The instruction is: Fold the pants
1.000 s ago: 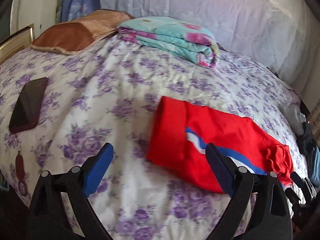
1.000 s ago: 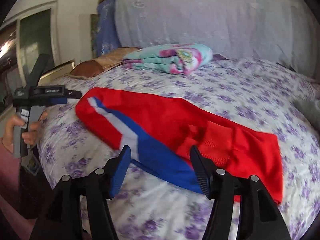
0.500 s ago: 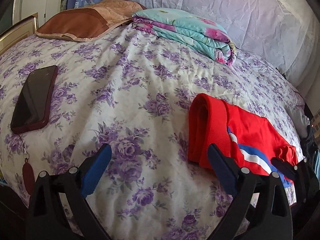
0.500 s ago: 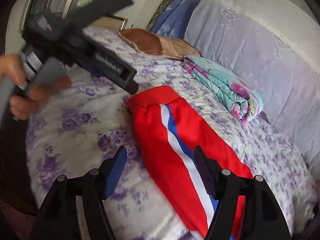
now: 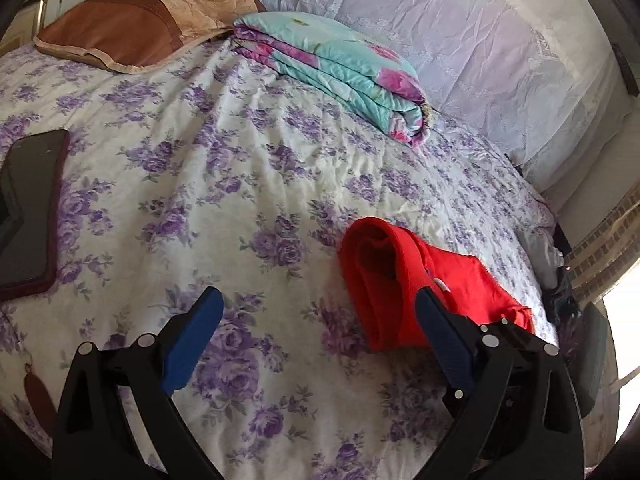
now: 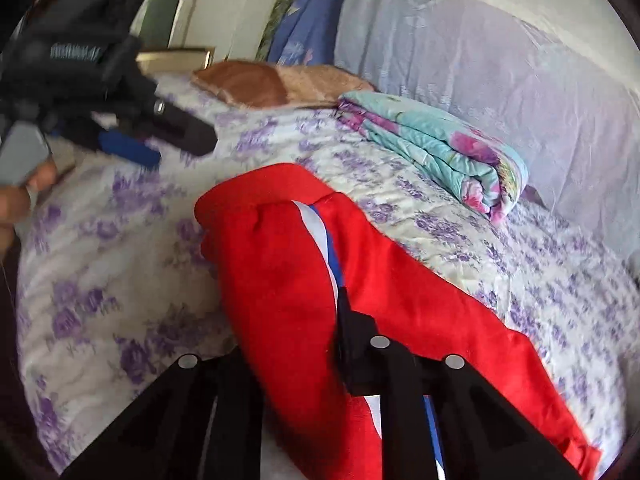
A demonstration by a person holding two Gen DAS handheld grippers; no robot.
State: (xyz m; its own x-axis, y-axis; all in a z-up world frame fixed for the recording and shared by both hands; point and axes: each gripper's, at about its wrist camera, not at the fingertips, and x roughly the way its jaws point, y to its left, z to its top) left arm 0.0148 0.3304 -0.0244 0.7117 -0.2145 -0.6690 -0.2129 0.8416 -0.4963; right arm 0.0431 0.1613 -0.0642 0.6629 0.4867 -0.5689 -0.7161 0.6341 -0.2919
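The red pants (image 6: pixel 288 264) with a white and blue side stripe lie folded lengthwise on the flowered bedspread (image 5: pixel 240 152). In the left wrist view the pants (image 5: pixel 384 280) lie to the right, their folded end facing me. My left gripper (image 5: pixel 316 320) is open and empty above the bedspread, its right finger (image 5: pixel 440 332) next to the pants. It also shows blurred in the right wrist view (image 6: pixel 120 136). My right gripper (image 6: pixel 296 344) has closed around the pants; cloth fills the space between the fingers and hides the pads.
A folded turquoise flowered blanket (image 5: pixel 336 68) and a brown pillow (image 5: pixel 136 28) lie at the far side of the bed. A dark phone (image 5: pixel 28 204) lies at the left edge. A pale curtain (image 5: pixel 460 28) hangs behind the bed.
My right gripper has moved down onto the pants and closed on them. My left gripper has swung left, away from the pants, and stays open.
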